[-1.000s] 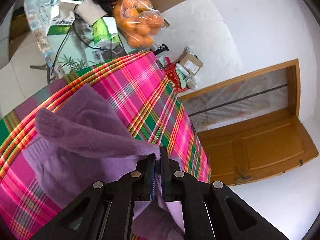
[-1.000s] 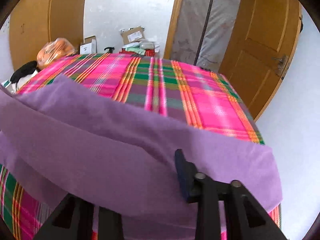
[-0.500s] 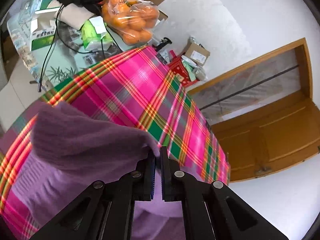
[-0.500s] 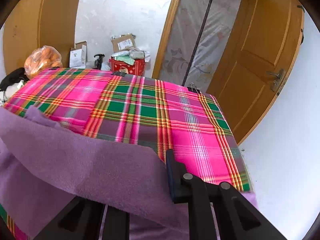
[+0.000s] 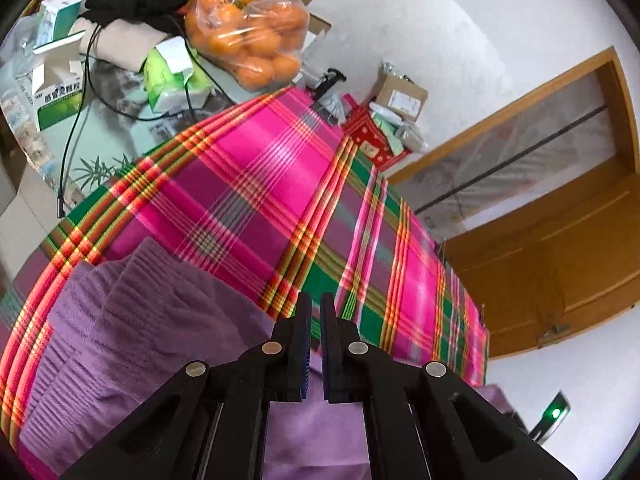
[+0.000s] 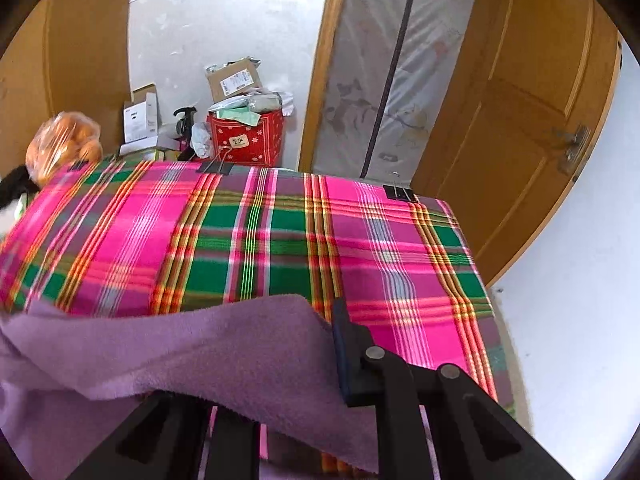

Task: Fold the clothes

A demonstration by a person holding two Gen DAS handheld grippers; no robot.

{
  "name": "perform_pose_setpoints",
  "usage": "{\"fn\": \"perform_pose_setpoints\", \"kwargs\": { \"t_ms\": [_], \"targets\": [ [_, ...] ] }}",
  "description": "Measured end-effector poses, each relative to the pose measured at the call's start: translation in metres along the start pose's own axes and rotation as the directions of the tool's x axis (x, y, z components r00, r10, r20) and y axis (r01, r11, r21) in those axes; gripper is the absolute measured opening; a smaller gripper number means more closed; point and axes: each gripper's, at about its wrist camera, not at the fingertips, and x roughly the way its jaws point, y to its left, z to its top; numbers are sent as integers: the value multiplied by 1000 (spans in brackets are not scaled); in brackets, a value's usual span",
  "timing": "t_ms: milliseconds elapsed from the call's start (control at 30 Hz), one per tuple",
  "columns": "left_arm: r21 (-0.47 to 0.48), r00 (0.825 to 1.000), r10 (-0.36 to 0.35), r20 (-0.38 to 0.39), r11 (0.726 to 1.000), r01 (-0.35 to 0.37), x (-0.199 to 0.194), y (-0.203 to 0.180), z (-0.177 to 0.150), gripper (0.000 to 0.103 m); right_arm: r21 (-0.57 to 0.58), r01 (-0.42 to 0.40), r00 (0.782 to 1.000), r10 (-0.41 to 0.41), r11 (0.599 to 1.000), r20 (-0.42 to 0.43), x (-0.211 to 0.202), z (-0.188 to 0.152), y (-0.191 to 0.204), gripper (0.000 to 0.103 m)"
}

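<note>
- The left gripper (image 5: 315, 312) hangs over the near part of the table (image 5: 256, 184), its 2 fingers (image 5: 303, 344) parted by a narrow gap with nothing between them; the plaid cloth shows through the gap.
- The purple garment (image 5: 132, 332) lies on the plaid tablecloth at the near left of the left wrist view, bunched in ribbed folds, and runs under the left gripper's frame.
- In the right wrist view the garment (image 6: 224, 356) is lifted off the table in a thick fold that drapes across the right gripper (image 6: 320, 344).
- Only 1 finger (image 6: 348, 352) of the right gripper shows, pressed against the edge of the fold; the other is hidden under the fabric, so the grip reads as clenched on the garment.
- 2 black binder clips (image 6: 398, 193) pin the tablecloth at the far edge of the table.
- A bag of oranges (image 5: 250, 28) sits on a cluttered side table beyond the left end, beside a green and white box (image 5: 56, 96) and a black cable (image 5: 76, 116).
- A red box (image 6: 246, 138) with cardboard boxes stands by the white wall, next to a wooden door (image 6: 520, 112).
</note>
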Motion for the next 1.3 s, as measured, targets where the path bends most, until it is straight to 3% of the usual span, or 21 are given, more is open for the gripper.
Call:
{"fn": "perform_pose_setpoints", "kwargs": {
  "t_ms": [533,833,1033,1300],
  "targets": [
    [-17,999,36,-10,999,-36,-8,25,-5,4,89,40,998,-34,995,-59,50,32,10,15],
    [-38,999,33,12,999,-33,-31,42,-9,5,92,4,989,10,996,-147,61,30,8,18],
    [-71,999,37,3,997,-36,-44,61,-16,5,-88,-20,994,11,996,-105,21,-2,6,18],
    [-41,999,23,-37,999,-25,-50,57,-35,5,-20,-6,994,4,1000,-107,-26,-81,-64,25]
  ]
}}
